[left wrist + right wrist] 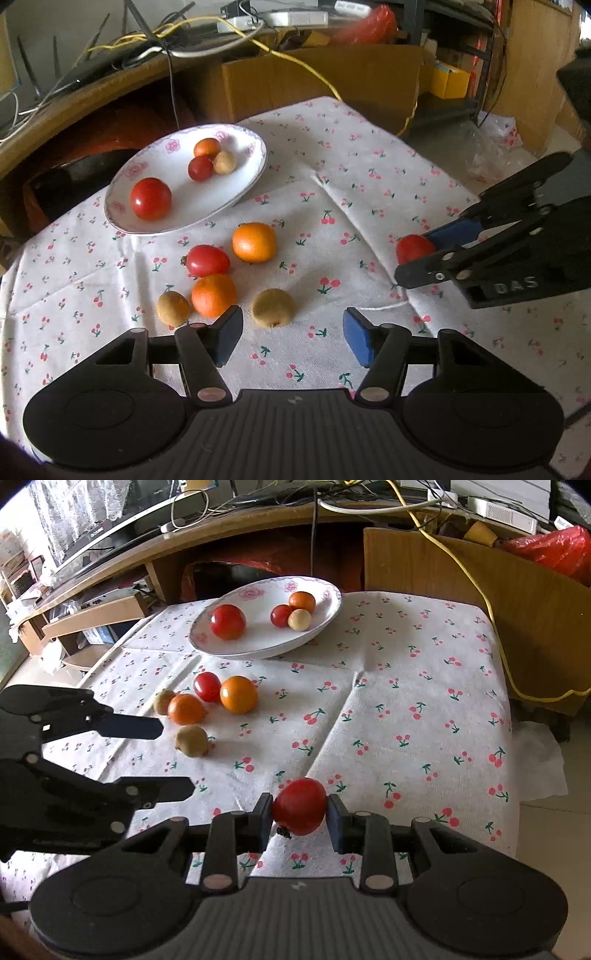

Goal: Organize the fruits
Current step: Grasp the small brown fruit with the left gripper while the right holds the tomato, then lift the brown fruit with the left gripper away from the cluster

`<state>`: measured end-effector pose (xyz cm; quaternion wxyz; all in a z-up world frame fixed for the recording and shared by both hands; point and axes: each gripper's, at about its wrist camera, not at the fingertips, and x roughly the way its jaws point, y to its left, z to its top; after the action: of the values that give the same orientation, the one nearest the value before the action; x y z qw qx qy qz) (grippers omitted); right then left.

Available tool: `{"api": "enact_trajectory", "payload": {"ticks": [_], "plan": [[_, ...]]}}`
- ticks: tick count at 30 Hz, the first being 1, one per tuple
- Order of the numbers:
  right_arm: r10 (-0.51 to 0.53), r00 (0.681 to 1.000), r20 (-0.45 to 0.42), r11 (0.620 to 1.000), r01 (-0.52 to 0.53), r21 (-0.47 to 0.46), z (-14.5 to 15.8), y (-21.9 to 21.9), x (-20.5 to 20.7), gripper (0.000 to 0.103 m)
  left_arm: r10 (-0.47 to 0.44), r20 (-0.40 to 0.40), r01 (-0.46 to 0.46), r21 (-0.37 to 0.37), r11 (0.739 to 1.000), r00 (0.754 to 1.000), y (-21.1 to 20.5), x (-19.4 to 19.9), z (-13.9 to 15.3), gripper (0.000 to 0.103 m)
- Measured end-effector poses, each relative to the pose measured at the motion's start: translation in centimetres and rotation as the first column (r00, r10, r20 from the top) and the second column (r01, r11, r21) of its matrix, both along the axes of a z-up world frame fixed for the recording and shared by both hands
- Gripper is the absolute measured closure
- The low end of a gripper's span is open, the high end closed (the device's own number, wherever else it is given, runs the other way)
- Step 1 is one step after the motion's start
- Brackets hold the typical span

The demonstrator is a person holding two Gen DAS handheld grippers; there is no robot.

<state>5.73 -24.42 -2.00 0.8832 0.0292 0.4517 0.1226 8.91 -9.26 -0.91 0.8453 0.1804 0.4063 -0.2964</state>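
A white flowered plate (236,181) (258,648) at the back of the cloth holds a large red tomato (150,198) (228,621), a small tomato, a small orange and a pale round fruit. In front of it lie two oranges (254,242) (238,694), a red tomato (207,260) (207,686) and two kiwis (273,307) (191,740). My left gripper (291,338) (177,755) is open and empty, just short of the nearer kiwi. Over on the right, my gripper (300,815) (415,254) is shut on another red tomato (300,805) (413,247), above the cloth.
The cherry-print cloth (406,701) covers a small table. Behind it stand a curved wooden desk (92,92) with cables, a cardboard box (321,85) and a yellow cable (480,590). A red bag (554,550) lies at the back right.
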Motion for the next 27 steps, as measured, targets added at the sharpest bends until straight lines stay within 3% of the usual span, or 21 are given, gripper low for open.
{"api": "enact_trajectory", "payload": {"ticks": [5,12,17,27], "plan": [[0.01,1.0,-0.004,1.0,-0.01,-0.005,-0.2,0.2,-0.2,0.071,0.006,-0.008,-0.006,0.023,1.0,1.0,-0.8,0.6,-1.6,0.035],[0.007,1.0,-0.019,1.0,-0.007,-0.003,-0.7,-0.2,-0.2,0.071,0.058,-0.02,-0.059,-0.037,0.998,0.998,-0.9,1.5,-1.8,0.041],[0.005,1.0,-0.017,1.0,-0.005,-0.001,-0.7,-0.2,-0.3,0.071,0.066,-0.015,-0.066,-0.014,0.998,0.998,-0.9,1.1,-1.5,0.065],[0.05,0.999,0.005,0.999,-0.05,-0.019,-0.1,0.9,-1.0,0.071,0.092,-0.076,-0.092,0.002,0.996,0.993,0.4,-1.8,-0.6,0.065]]}}
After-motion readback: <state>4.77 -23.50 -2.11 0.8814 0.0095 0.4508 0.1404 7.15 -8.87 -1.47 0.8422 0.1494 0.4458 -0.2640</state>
